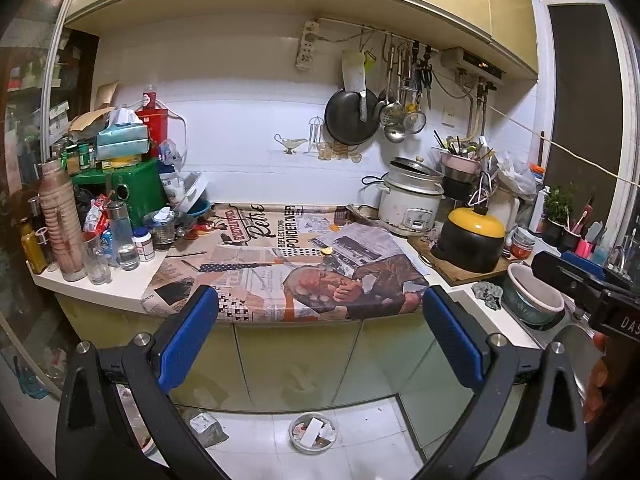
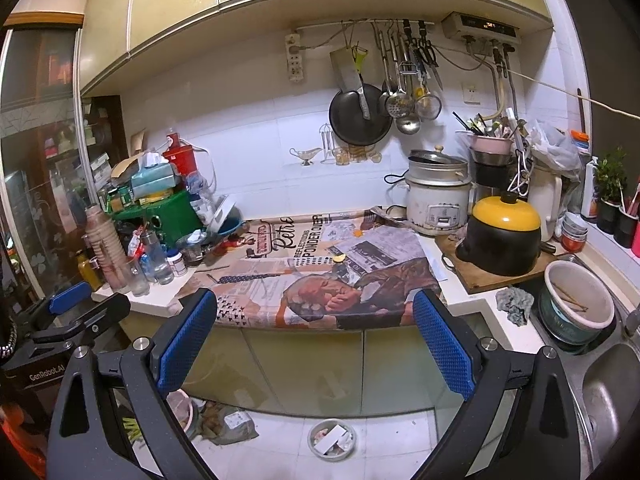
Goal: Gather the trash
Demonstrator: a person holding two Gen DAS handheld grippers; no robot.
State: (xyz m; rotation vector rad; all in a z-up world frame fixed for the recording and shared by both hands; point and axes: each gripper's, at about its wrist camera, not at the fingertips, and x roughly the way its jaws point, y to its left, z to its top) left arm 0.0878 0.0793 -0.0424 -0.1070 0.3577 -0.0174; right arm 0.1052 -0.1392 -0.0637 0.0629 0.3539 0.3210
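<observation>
A kitchen counter is covered by a newspaper-print cloth (image 1: 280,272), which also shows in the right wrist view (image 2: 320,276). A small yellow scrap (image 1: 327,251) lies on the cloth, seen too in the right wrist view (image 2: 340,258). A small orange bit (image 2: 357,233) lies farther back. On the floor stands a small bowl holding paper scraps (image 1: 314,430), also in the right wrist view (image 2: 332,438). A crumpled bag (image 2: 236,424) lies left of it. My left gripper (image 1: 320,308) is open and empty in front of the counter edge. My right gripper (image 2: 316,312) is open and empty beside it.
Bottles, cups and a green box (image 1: 136,192) crowd the counter's left end. A rice cooker (image 1: 410,204) and a black pot with a yellow lid (image 1: 472,240) stand at the right. A bowl (image 2: 576,304) sits by the sink (image 2: 612,392). A grey rag (image 2: 514,300) lies on the counter edge.
</observation>
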